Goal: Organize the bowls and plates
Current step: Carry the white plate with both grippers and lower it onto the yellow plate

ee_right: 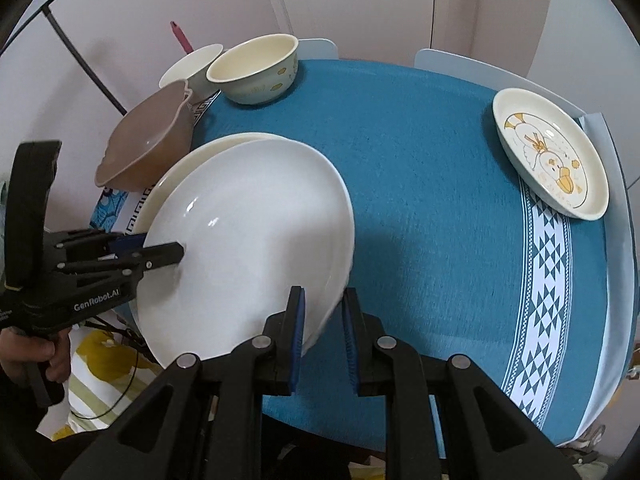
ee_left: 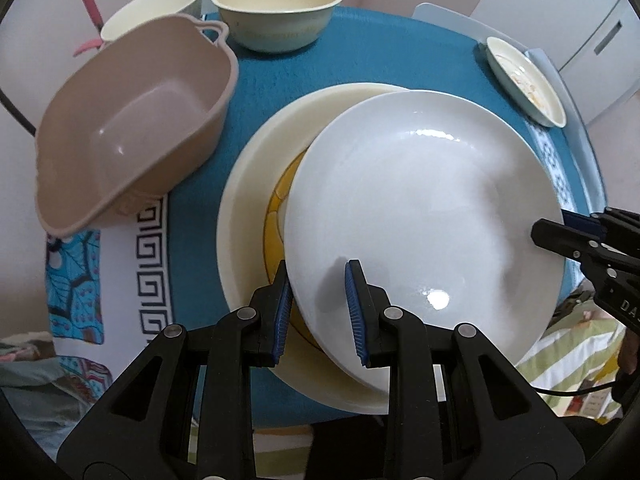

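A white plate point(ee_left: 420, 216) lies tilted on a larger cream plate point(ee_left: 256, 168) with a yellow pattern. My left gripper point(ee_left: 318, 304) straddles the white plate's near rim, one finger under and one over, with a gap showing at the pads. My right gripper point(ee_right: 322, 332) straddles the opposite rim of the same white plate point(ee_right: 248, 240), jaws apart around it. Each gripper shows in the other's view, the right point(ee_left: 560, 232) and the left point(ee_right: 160, 254). A small cream duck plate point(ee_right: 552, 160) sits at the table's far right.
A tan square bowl point(ee_left: 132, 128) leans at the left. Two cream bowls point(ee_left: 278, 8) point(ee_left: 152, 12) stand at the back. A blue cloth point(ee_right: 440, 160) covers the table, with chairs behind and bedding below the near edge.
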The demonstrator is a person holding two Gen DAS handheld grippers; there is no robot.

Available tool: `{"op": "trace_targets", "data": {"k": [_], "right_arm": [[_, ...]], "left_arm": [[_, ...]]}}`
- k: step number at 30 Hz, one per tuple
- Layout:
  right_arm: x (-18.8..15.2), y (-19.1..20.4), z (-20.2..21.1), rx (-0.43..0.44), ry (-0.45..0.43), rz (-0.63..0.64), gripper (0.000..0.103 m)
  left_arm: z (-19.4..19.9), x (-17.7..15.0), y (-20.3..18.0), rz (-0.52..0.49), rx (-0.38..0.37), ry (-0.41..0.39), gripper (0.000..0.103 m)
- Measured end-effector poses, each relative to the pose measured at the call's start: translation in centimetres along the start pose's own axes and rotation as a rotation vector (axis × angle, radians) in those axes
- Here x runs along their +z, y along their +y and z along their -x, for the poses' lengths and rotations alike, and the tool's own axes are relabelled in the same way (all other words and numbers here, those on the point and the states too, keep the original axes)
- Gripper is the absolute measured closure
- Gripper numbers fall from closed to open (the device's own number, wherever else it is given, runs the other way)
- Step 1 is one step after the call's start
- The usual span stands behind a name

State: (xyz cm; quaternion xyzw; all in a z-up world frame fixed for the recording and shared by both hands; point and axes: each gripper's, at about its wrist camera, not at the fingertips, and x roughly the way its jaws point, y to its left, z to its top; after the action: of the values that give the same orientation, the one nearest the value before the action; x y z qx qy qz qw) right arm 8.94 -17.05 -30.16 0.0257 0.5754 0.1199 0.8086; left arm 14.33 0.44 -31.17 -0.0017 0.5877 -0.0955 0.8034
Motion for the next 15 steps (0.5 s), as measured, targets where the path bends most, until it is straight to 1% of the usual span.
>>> {"op": "trace_targets", "data": {"k": [3,6,8,15], "right_arm": [[0.2,0.2,-0.4,0.006,0.006,0.012,0.086],[0.4,0.4,-0.6,0.004,0.012,0.031,0.086],[0.5,0.6,-0.9,0.006,0.017,0.041,0.086],[1.0,0.9,-1.1,-0.026,0.042,0.090,0.086]], "left_arm": [[0.0,0.2,-0.5,-0.026,0.060,-0.002,0.079],[0.0,0.3,-1.3,-0.073,0.134,-0.007,0.079],[0.0,0.4,-1.7,-0.090,0.168,-0.008,0.079],[-0.2,0.8,-2.6,-0.106,0.211,0.000,0.080]]}}
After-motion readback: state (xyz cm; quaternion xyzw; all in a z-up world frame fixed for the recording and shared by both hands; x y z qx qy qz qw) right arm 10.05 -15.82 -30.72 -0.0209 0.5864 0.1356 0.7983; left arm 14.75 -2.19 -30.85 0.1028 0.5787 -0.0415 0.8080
